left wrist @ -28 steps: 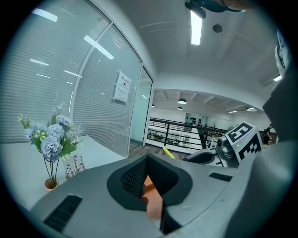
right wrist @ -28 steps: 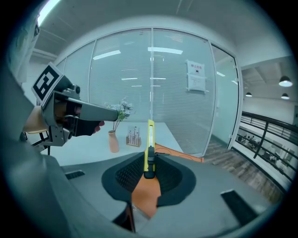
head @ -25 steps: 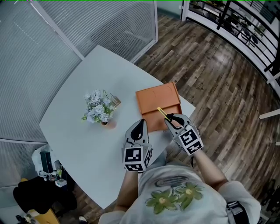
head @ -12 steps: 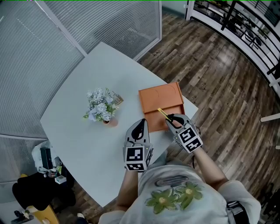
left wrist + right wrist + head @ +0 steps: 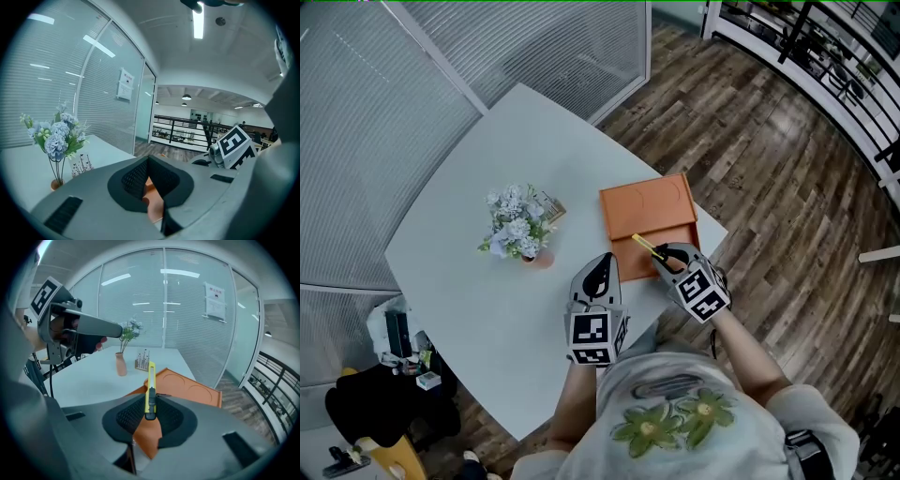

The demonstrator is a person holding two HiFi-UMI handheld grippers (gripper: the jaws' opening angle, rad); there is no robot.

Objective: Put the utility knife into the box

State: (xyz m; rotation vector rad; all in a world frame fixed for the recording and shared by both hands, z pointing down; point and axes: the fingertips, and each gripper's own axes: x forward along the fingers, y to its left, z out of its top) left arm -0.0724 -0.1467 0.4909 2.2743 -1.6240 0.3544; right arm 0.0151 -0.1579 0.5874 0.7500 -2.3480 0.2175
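While clamping utility knife [image 5: 150, 383] in right claw [image 5: 150, 414] just over near rim of orange box [image 5: 649, 208] on the surface [image 5: 478, 159], left claw [image 5: 598, 270] pinched shut and empty alongside, looks picked up but not yet lowered in or released.

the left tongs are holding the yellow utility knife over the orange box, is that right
Wrong side. The right tongs are holding the yellow utility knife over the orange box. The right gripper view shows the knife clamped between them.
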